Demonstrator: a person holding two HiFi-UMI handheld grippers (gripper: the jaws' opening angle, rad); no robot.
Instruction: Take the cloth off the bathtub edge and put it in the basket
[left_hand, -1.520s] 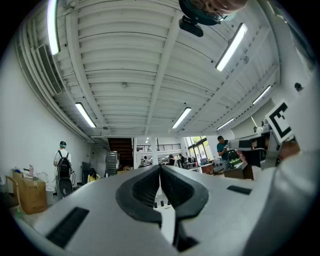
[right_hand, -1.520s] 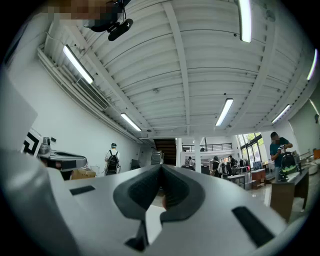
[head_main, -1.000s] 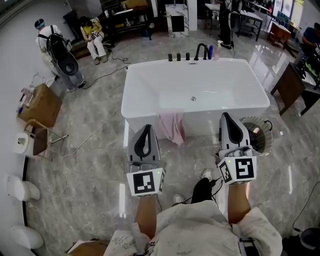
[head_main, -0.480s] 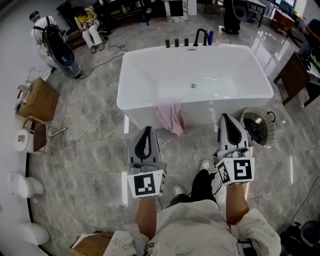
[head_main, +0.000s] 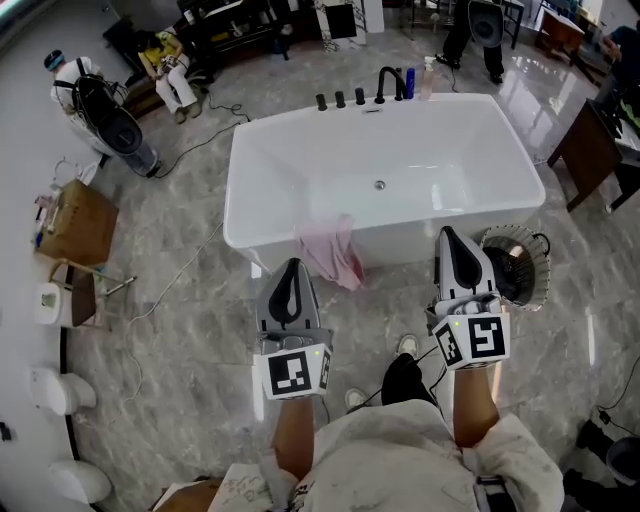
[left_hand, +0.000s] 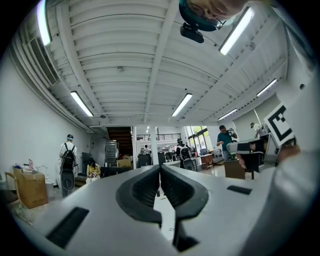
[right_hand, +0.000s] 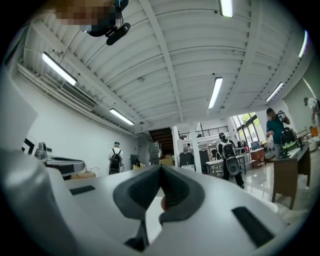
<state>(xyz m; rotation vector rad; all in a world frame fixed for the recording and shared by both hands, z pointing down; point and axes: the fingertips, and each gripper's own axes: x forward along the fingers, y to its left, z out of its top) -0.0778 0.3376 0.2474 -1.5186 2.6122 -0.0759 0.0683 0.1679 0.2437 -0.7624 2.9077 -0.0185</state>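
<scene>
A pink cloth (head_main: 330, 250) hangs over the near edge of the white bathtub (head_main: 430, 222), draping down its outer wall. A round woven basket (head_main: 535, 250) stands on the floor by the tub's near right corner. My left gripper (head_main: 291, 263) is held level just short of the tub, a little left of and below the cloth, and does not touch it. In the left gripper view its jaws (left_hand: 160, 167) meet with nothing between them. My right gripper (head_main: 446, 232) reaches the tub wall beside the basket. Its jaws (right_hand: 161, 167) are closed and empty too.
Black taps (head_main: 360, 98) and bottles (head_main: 410, 80) line the tub's far rim. A dark wooden table (head_main: 590, 140) stands at the right, a cardboard box (head_main: 75, 220) at the left. A cable (head_main: 190, 270) trails over the marble floor. People (head_main: 85, 85) are at the back left.
Both grippers, still shut, have been carried forward towards the tub. The tub now looks larger, and the cloth sits slightly further left in the head view.
</scene>
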